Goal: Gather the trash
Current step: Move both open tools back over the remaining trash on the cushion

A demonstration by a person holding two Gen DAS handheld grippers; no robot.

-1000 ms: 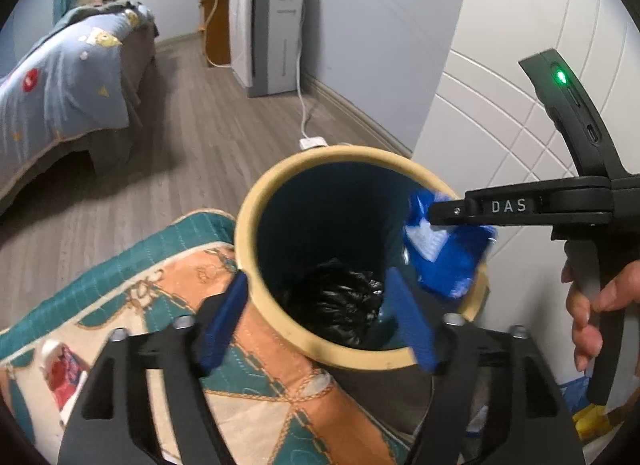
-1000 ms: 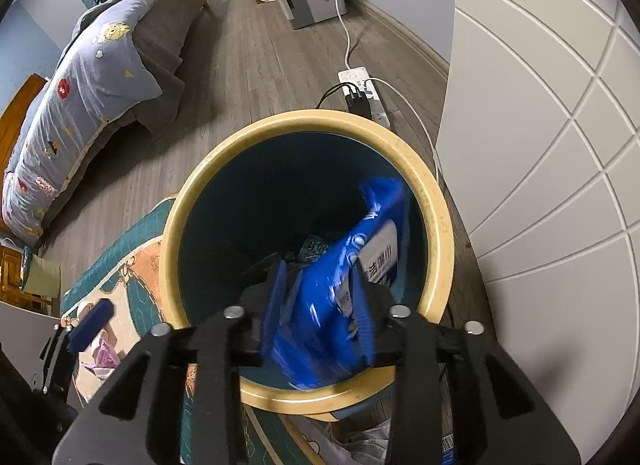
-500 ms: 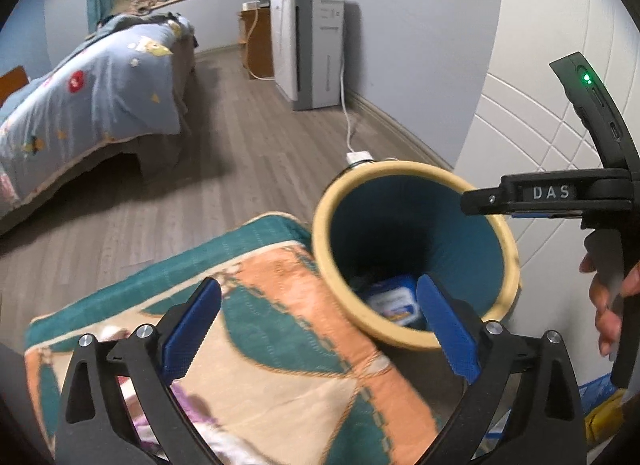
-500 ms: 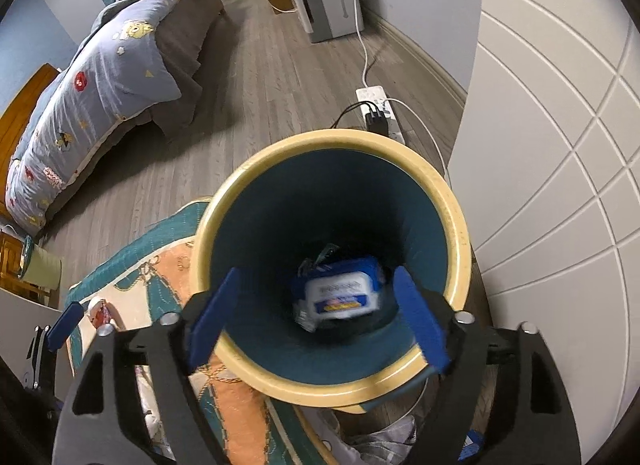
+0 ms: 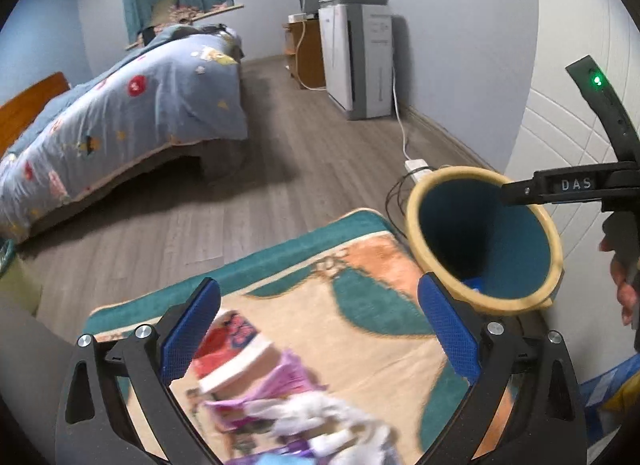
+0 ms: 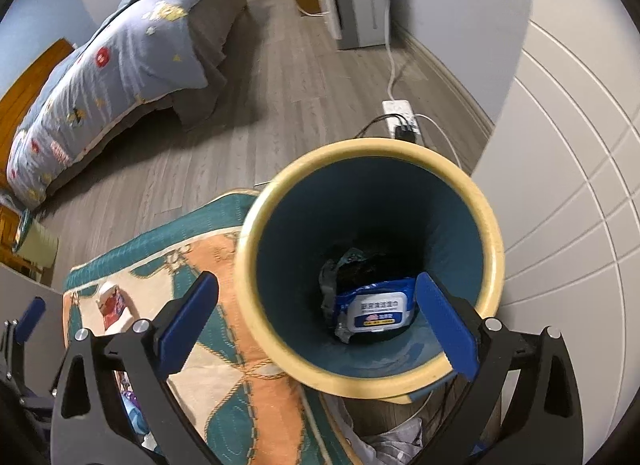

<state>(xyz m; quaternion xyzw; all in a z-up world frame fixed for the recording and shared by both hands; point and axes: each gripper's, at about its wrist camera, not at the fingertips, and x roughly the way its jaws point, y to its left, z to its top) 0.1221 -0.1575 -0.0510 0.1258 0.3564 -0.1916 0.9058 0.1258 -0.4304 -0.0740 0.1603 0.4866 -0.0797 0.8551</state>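
At the bottom of the yellow-rimmed teal waste bin (image 6: 490, 241), centre-right of the right-wrist frame, the blue wet-wipe packet (image 6: 374, 311) is seen dropped. The right gripper (image 6: 316, 315) has just been opened, empty; the left gripper (image 5: 320, 323) likewise. Crumpled pink-and-white wrappers (image 5: 280, 401) (blurred, lower centre) are left on the patterned rug (image 5: 360, 265).

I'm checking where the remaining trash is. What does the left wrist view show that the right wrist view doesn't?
Only the left wrist view shows the pile of wrappers and crumpled paper on the rug close up, between the open left gripper, and the right gripper's body from the side.

Only the right wrist view shows the bin's bottom: the blue wipes pack lying there beside dark trash, under the empty right gripper, whose jaws have just been opening.

Both show the bin, rug, bed and power strip.
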